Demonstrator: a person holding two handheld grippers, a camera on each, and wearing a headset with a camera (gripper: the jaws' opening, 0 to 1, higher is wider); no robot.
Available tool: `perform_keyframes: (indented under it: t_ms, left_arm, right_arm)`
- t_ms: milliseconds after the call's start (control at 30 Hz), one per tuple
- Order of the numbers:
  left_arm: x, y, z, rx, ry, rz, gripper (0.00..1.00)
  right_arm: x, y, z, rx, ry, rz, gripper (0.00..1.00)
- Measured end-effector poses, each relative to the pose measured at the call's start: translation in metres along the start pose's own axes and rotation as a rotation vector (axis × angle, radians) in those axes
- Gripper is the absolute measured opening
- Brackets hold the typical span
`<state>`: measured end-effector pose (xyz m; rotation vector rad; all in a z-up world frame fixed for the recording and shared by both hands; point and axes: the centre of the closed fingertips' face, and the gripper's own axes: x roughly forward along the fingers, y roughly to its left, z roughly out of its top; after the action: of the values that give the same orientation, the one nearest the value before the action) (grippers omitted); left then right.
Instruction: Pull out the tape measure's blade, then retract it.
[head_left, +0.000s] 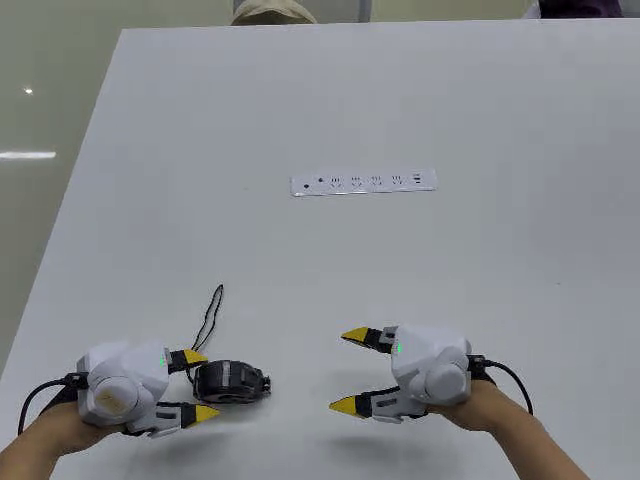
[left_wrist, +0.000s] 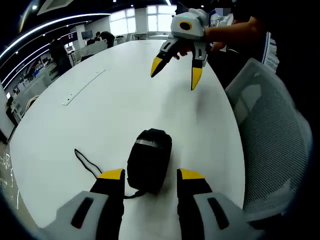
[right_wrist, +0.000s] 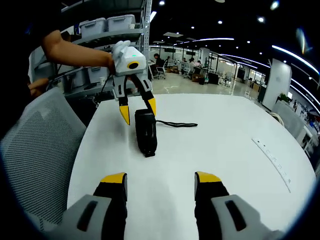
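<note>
The tape measure (head_left: 230, 381) lies on the bench (head_left: 350, 100) between the spread jaws of the left gripper (head_left: 203, 384), not yet clamped. Right gripper (head_left: 347, 370): jaws spread, empty, apart. Risk: a weak or off-centre clamp lets the case skid when the blade is pulled

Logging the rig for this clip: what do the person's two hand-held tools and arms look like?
Both the left tongs and the right tongs have rounded white bodies, black jaws ending in yellow tips, and a small green light. A black cable trails from the back of each. The forearms are bare, with no gloves.
</note>
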<state>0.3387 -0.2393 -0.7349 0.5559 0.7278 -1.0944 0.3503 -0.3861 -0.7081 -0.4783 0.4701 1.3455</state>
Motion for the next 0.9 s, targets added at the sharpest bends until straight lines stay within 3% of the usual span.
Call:
perform_keyframes:
  t_ms: [233, 900]
  left_arm:
    - [0.007, -0.001, -0.005, 0.046, 0.033, -0.044, 0.33]
    - [0.015, 0.0, -0.004, 0.084, 0.027, -0.08, 0.28]
  right_arm:
    - [0.02, 0.005, 0.002, -0.016, 0.005, 0.056, 0.5]
    - [0.071, 0.019, 0.005, -0.072, -0.005, 0.16, 0.34]
